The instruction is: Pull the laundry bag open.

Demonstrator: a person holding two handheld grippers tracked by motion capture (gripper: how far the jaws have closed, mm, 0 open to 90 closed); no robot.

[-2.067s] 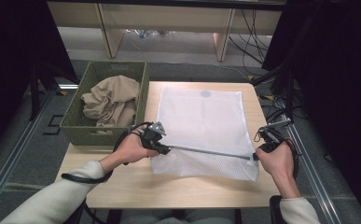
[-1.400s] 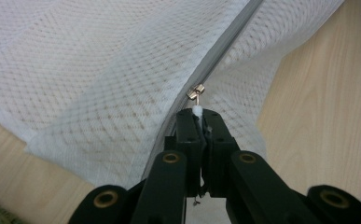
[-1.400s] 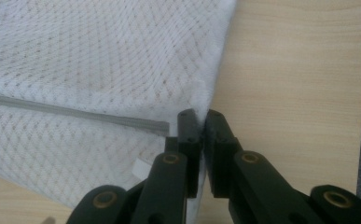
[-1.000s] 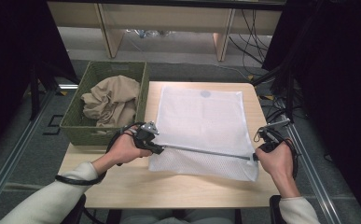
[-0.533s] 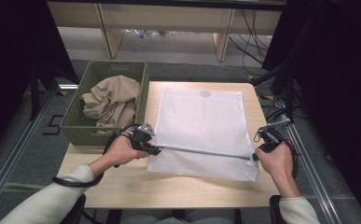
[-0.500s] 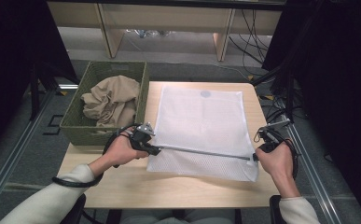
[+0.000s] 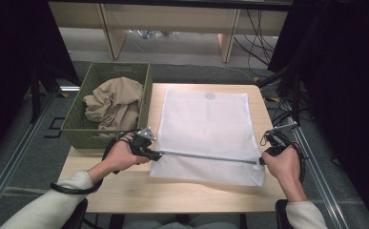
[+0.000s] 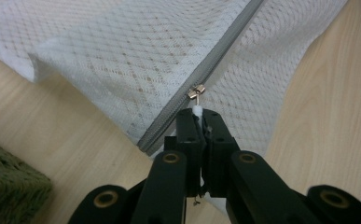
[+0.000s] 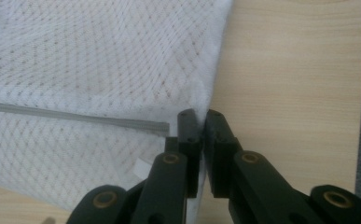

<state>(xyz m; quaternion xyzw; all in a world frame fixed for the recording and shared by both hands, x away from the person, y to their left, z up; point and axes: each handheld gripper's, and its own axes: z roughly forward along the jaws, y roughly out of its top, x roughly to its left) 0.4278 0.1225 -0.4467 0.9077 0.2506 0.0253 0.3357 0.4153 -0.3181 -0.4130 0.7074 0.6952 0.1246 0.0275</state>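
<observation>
A white mesh laundry bag [image 7: 206, 119] lies flat on the wooden table [image 7: 125, 191]. Its grey zipper [image 7: 206, 158] runs taut across the near end, between my two grippers. At the bag's near left corner my left gripper [image 7: 159, 154] is shut on the zipper pull. In the left gripper view its jaws [image 8: 202, 112] pinch the white tab just below the metal slider [image 8: 196, 90]. My right gripper [image 7: 261, 162] is shut on the bag's near right edge. The right gripper view has that mesh edge [image 9: 206, 100] between the jaws [image 9: 200, 114], beside the zipper's end [image 9: 162, 126].
A green woven basket [image 7: 91, 138] stands off the table's left edge with a crumpled beige cloth [image 7: 113, 102] in it. Bare table runs along the front edge and in a narrow strip right of the bag. Cables lie on the floor at the right.
My left gripper has moved a little to the left with the zipper pull. The right gripper has stayed where it was.
</observation>
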